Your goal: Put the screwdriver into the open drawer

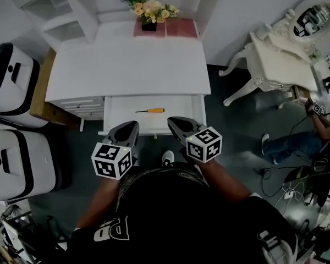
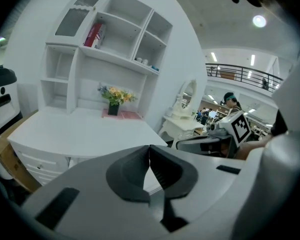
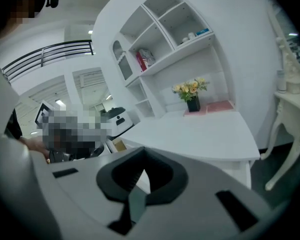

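A screwdriver (image 1: 150,110) with an orange handle and a thin dark shaft lies flat inside the open white drawer (image 1: 115,123) under the desk top. My left gripper (image 1: 132,126) hovers near the drawer's front left, its jaws meeting with nothing between them. Over the drawer's front right my right gripper (image 1: 173,122) is also shut and empty. In the left gripper view the left gripper (image 2: 149,149) shows its tips together; the right gripper (image 3: 141,152) in the right gripper view likewise. The screwdriver is hidden in both gripper views.
The white desk (image 1: 126,65) carries a flower pot (image 1: 149,22) on a pink mat at its back, with a shelf unit (image 2: 110,44) above. White appliances (image 1: 11,81) stand to the left. An ornate white dressing table (image 1: 275,59) stands to the right, with a person (image 1: 313,122) beyond it.
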`<state>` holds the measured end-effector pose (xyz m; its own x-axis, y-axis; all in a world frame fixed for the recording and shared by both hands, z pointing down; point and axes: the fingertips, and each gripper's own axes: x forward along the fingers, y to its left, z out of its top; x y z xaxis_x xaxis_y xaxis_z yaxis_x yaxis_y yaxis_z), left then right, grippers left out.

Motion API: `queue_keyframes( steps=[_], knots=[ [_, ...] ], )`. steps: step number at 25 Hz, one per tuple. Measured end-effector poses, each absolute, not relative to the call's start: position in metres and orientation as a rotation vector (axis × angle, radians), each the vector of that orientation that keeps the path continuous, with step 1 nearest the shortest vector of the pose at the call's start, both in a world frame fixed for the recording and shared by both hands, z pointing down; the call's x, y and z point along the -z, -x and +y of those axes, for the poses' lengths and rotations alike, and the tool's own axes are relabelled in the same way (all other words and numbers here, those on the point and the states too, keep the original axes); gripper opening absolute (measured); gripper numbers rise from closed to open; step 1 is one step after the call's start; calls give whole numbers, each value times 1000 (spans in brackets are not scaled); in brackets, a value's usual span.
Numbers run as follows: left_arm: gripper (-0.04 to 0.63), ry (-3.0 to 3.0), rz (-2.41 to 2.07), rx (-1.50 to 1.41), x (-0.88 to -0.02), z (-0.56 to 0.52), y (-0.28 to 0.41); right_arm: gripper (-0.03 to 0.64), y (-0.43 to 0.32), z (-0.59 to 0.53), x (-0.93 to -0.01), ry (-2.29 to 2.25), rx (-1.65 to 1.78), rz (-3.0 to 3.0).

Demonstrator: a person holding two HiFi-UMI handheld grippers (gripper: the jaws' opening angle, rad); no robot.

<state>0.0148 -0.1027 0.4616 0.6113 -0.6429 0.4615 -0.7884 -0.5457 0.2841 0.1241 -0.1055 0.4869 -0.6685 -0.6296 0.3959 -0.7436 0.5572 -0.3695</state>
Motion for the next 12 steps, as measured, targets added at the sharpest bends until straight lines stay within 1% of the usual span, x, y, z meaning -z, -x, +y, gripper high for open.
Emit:
queue_keyframes(
  steps=[12],
  knots=[
    [15, -2472, -927, -467, -457, -68, 38, 8, -69, -56, -476, -1406, -873, -2494]
  ],
)
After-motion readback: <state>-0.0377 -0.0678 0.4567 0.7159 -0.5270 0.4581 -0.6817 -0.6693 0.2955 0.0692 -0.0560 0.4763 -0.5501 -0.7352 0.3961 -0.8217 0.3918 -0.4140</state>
